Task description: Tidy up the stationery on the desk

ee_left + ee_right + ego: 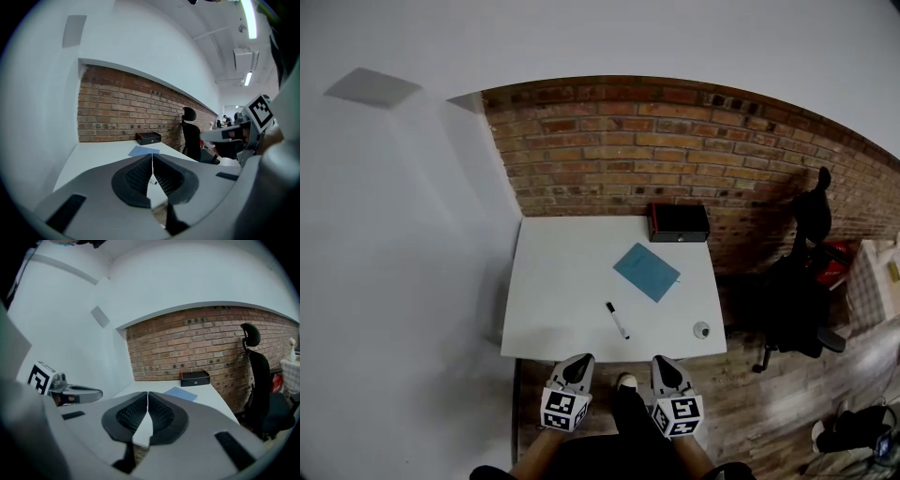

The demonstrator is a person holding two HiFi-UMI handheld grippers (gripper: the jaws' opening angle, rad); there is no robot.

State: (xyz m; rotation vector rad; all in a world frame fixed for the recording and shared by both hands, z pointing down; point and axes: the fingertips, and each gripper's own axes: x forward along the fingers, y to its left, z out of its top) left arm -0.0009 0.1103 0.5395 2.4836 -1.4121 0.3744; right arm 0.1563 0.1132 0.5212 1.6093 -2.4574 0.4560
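White desk (553,281) stands against a brick wall (675,141). A black office chair (797,281) is to its right, on a wooden floor (769,412).

Items on the desk, head view:
- black box (679,222) at the far right corner, against the wall
- blue notebook (647,272) lies flat, right of centre, turned at an angle to the desk edges, near the box but not touching it
- marker (617,320) with a white barrel and dark cap, on the near half, apart from the notebook
- small round object (701,329) near the near right corner; too small to identify

Left gripper (581,359): at the near edge of the desk, left of the marker. Claw clenched, nothing between the jaws. In its own view the jaws meet along one line (152,161), with the box (148,138) and the notebook (143,151) far ahead.

Right gripper (664,360): at the near edge, right of the marker, beside the left one with a gap between them. Claw clenched and empty; its own view shows the jaws together (147,401), with the box (195,378), the notebook (180,393) and the chair (260,380) beyond.

Neither gripper touches any item.
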